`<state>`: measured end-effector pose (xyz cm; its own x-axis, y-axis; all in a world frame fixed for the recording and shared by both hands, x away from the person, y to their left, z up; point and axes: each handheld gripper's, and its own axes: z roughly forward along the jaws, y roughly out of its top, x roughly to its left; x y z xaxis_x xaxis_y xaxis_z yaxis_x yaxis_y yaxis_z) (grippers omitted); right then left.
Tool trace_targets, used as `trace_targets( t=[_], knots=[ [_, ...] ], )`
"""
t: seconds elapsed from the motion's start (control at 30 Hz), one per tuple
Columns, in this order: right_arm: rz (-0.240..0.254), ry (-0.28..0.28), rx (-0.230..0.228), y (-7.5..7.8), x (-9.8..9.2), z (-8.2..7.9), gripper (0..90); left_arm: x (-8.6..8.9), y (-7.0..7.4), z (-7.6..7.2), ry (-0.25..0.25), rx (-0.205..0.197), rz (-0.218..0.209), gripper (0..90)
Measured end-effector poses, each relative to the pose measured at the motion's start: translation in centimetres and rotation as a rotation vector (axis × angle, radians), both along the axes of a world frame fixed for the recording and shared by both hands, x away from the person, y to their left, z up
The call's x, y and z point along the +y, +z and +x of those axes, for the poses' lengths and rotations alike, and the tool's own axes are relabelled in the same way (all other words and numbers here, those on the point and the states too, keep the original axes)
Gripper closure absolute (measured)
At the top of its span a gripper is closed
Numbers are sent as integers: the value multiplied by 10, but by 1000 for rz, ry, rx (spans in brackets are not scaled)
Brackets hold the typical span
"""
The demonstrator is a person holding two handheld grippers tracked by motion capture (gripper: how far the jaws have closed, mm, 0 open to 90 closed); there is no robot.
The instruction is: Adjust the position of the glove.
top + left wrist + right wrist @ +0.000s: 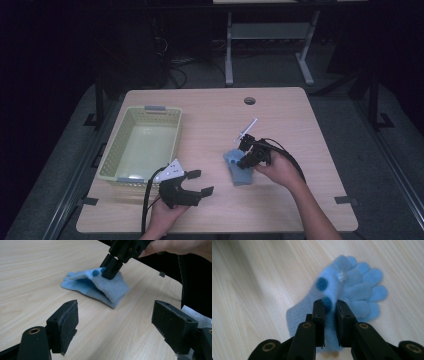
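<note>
A light blue knitted glove (239, 169) lies folded on the wooden table, right of centre. In the right gripper view the glove (359, 287) shows its fingers spread away from me and dark blue dots on the folded-over layer. My right gripper (329, 302) is shut on that fold, its jaws only a narrow fabric width apart. The left gripper view has the right gripper (110, 273) pinching the raised flap of the glove (100, 290). My left gripper (201, 182) rests open near the front edge with nothing between its jaws, a hand's width from the glove.
A pale green plastic basket (177, 135) stands empty on the table's left side. A thin white stick (248, 128) lies just beyond the right gripper. A cable hole (249, 100) sits near the far edge. Bare wood surrounds the glove.
</note>
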<state>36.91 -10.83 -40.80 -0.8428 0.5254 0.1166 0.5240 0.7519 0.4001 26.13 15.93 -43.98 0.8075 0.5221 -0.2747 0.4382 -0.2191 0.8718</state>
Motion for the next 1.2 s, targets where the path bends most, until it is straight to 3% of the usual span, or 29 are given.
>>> trace_targets(
  t=[0.37,0.47,0.57,0.67,0.87,1.2],
  knots=[
    [-26,3,-23,-7,2,1,714,0,0,0,-3,-4,6,210],
    [-40,-13,-42,-9,2,2,604,0,0,-1,-2,-2,1,210],
    [-18,-33,-61,-5,0,1,598,-1,0,-1,-3,-3,0,210],
    [18,-55,-68,0,-4,0,650,-2,0,-1,-8,-1,2,211],
    [23,-73,-46,-6,-1,1,797,-2,0,-2,-7,-2,-1,211],
    [-10,-57,-28,-22,11,4,816,-2,0,-2,-13,4,-13,212]
  ],
)
